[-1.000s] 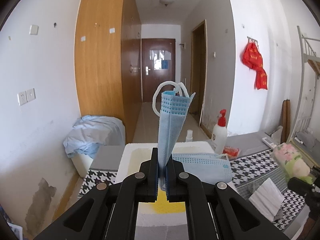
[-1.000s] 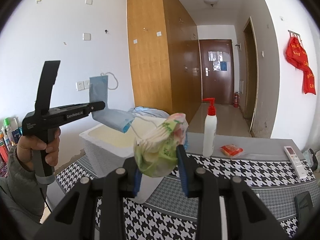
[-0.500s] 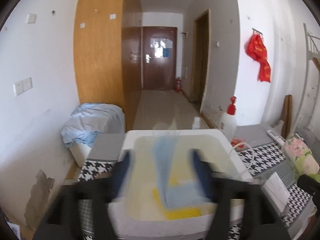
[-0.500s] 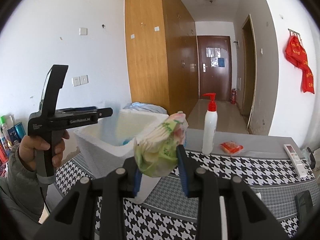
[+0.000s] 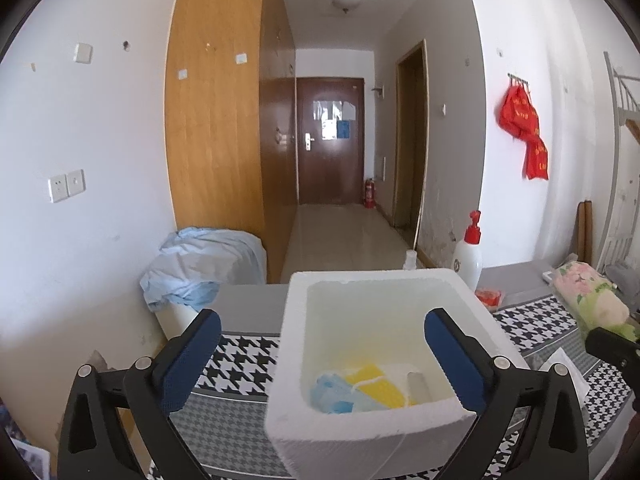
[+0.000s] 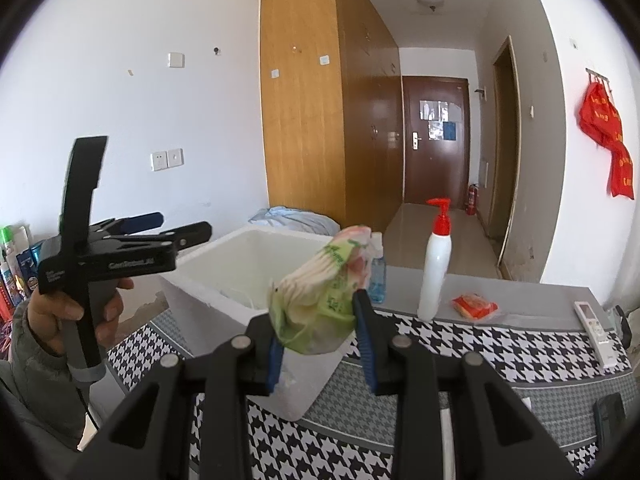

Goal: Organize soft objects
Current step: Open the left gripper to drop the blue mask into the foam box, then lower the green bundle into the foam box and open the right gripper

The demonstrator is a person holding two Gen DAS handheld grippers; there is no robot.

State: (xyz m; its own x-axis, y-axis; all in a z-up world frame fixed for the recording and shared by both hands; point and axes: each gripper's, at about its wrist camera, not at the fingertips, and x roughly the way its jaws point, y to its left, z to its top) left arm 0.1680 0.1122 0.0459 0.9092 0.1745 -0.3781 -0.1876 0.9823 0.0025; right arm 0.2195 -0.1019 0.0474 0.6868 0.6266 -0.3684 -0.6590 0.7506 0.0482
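Left gripper point(image 5: 322, 354) spread empty above white foam box point(image 5: 400, 438), right gripper point(image 6: 320, 344) clamping green floral plastic tissue pack point(image 6: 320, 304); risk of squashy pack slipping sideways.

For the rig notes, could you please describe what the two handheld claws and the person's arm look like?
Both claws, left and right, are black jointed frames with silver rivets and blue pads. The left one's pistol handle bears white lettering, a grey tape wrap and a cable. The sleeve is grey.

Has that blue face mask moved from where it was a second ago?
Yes. The face mask went from the left tongs, then above the white foam box, down to its floor beside a yellow item.
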